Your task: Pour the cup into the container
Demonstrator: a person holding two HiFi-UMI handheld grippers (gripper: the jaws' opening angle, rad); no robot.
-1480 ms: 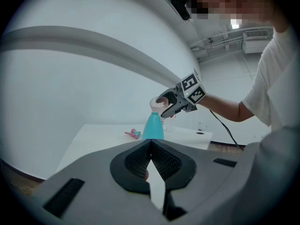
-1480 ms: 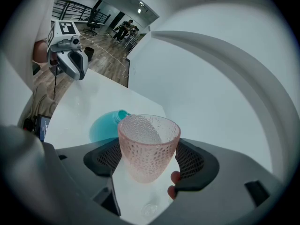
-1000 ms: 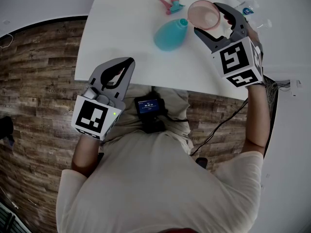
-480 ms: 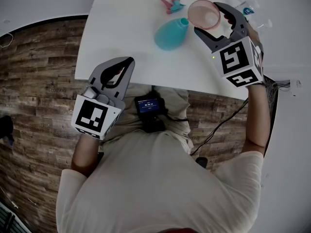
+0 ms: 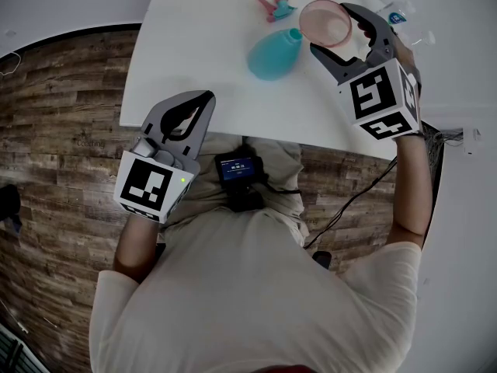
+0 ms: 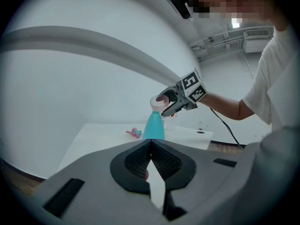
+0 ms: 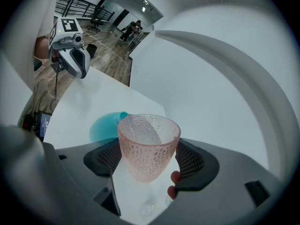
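Observation:
A pink dimpled cup (image 5: 326, 22) hangs above the white table (image 5: 202, 45), with my right gripper (image 5: 334, 28) shut on its sides. In the right gripper view the cup (image 7: 149, 144) sits upright between the pads, and I see nothing inside it. A teal bottle (image 5: 272, 55) with an open neck stands on the table just left of the cup. In the left gripper view the cup (image 6: 158, 102) is right above the bottle's (image 6: 153, 125) top. My left gripper (image 5: 203, 98) is shut and empty at the table's near edge.
A pink and teal spray nozzle (image 5: 274, 7) lies behind the bottle. Small clear items (image 5: 396, 12) sit at the table's far right. A dark device (image 5: 237, 169) with a lit screen hangs at the person's waist. Wooden floor lies left of the table.

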